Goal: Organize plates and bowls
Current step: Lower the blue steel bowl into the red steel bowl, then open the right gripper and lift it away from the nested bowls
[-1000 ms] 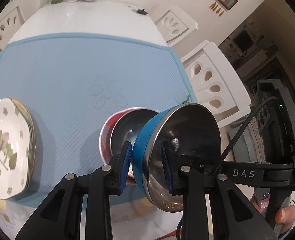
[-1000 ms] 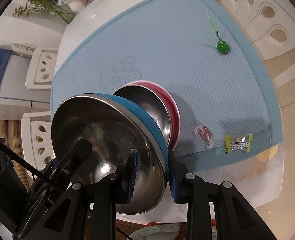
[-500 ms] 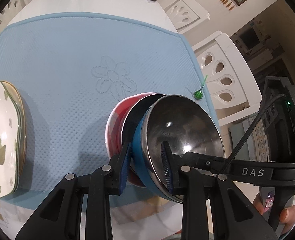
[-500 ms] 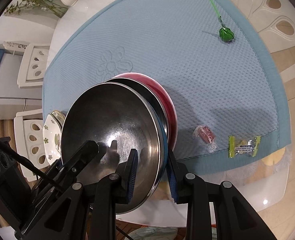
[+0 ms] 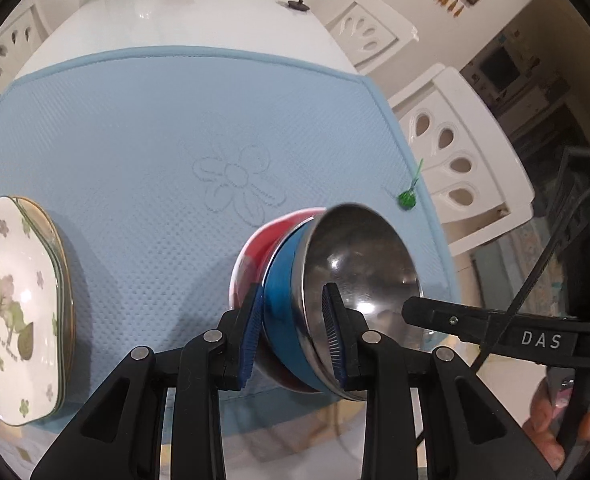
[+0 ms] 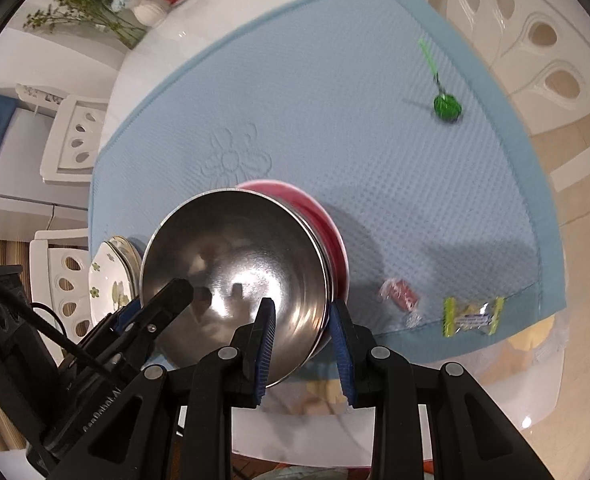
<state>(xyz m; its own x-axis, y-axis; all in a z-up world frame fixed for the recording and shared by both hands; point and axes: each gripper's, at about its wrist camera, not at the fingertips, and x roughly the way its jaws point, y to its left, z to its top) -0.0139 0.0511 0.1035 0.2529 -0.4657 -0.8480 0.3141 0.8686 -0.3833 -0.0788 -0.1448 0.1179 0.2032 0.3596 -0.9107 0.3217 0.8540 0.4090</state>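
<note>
Inside the red bowl (image 5: 251,256), blue-sided steel bowl (image 6: 235,272), both grippers' jaws clamped on its rim.

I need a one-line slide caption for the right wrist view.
Both grippers seat a blue steel bowl in a red bowl on the blue mat.

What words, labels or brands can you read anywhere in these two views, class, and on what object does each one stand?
"DAS": white letters on the black body of the right gripper, seen in the left wrist view.
Embossed lettering on the black body of the left gripper, seen in the right wrist view: too blurred and tilted to read.
Print on the yellow-green candy wrapper: too small to read.
Red candy wrapper: nothing legible.
</note>
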